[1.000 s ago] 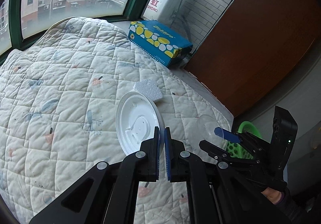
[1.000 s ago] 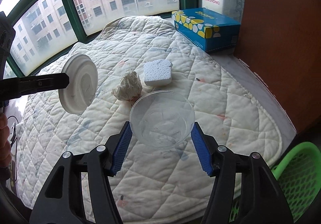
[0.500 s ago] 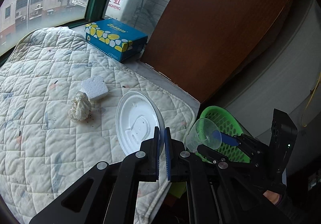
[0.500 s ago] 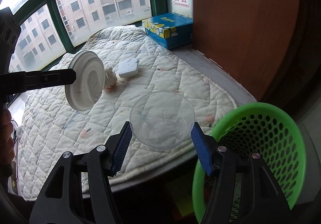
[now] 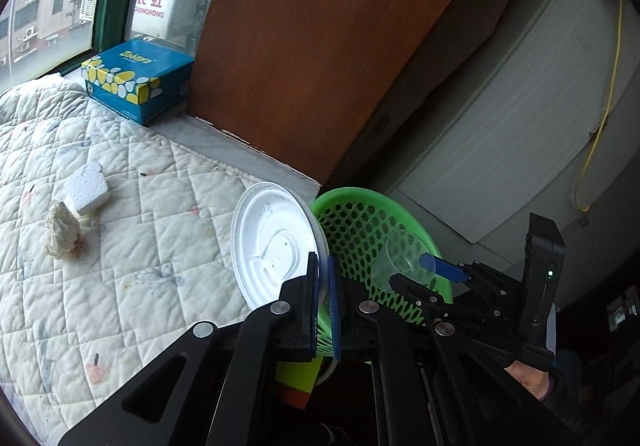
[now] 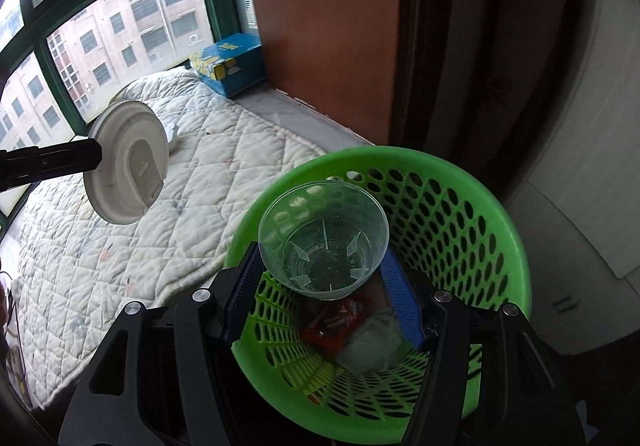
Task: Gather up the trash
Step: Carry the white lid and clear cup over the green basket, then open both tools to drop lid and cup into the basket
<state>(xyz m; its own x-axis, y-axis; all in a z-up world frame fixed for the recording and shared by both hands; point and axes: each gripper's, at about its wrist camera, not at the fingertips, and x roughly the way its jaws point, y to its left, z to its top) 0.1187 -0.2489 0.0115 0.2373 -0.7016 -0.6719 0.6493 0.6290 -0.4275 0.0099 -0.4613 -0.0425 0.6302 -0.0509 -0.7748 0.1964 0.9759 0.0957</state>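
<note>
My left gripper is clamped on the edge of a round white plastic lid, its two blue pads pressed together on the rim. The lid stands on edge in the air, over the near corner of the white quilted bed and just left of the green perforated plastic basket. From the right wrist view the same lid hangs off to the far left, above the quilt.

My right gripper is closed on a clear plastic cup, one blue pad on each side of its wall. The cup's mouth faces the camera and it hangs over the near-left part of the basket's opening, above its rim. Down in the basket lie a red wrapper and some crumpled pale plastic.

Left on the bed are a white foam block and, just near it on the left, a crumpled ball of dirty paper, with small dark specks around them. At the far end of the bed a blue and yellow tissue box sits on the sill beside a brown wooden panel. A person's hand shows at the right, gripping the handle of the right gripper.
</note>
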